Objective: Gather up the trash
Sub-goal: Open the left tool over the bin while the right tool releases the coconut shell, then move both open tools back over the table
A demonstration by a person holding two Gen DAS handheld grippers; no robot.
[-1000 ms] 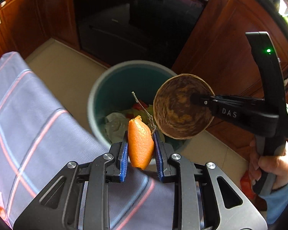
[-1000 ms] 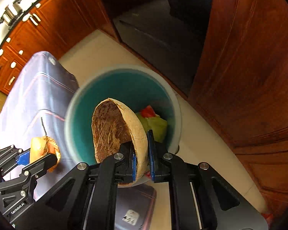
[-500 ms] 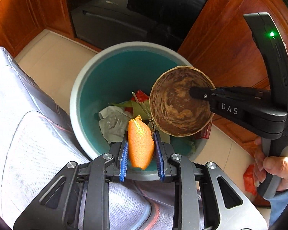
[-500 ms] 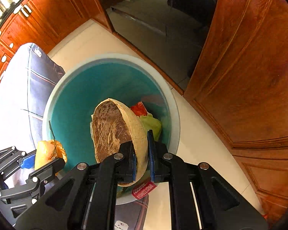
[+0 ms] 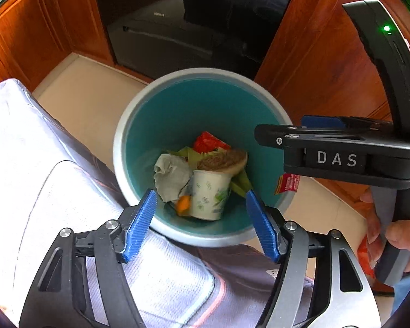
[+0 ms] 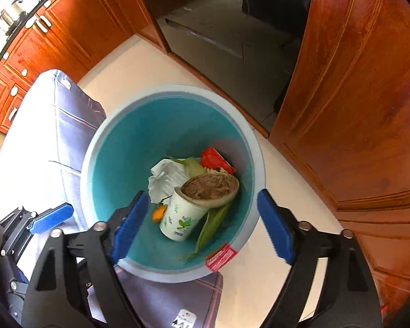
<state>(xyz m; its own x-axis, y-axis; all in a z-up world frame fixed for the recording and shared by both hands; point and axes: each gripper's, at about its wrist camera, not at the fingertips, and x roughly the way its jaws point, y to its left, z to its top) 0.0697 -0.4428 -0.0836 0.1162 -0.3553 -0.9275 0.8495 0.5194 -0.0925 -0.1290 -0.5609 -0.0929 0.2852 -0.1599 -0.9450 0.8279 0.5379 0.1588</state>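
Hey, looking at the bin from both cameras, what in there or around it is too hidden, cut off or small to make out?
- Bin floor: both views, covered by trash.
- Orange peel: right view, mostly behind the paper cup and tissue.
- Red label on the rim: left view, partly behind the right claw; print too small in both.
- Red wrapper: both views, lower part buried.
- Hand: left view, cut by the frame edge.

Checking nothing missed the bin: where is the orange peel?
Inside the teal bin, low on the left in both views: the orange peel lies beside the paper cup, below crumpled paper.

left gripper (image 5: 202,224): black frame, silver screws | fingers (image 5: 139,222): blue ribbed | right gripper (image 6: 202,227): "DAS"
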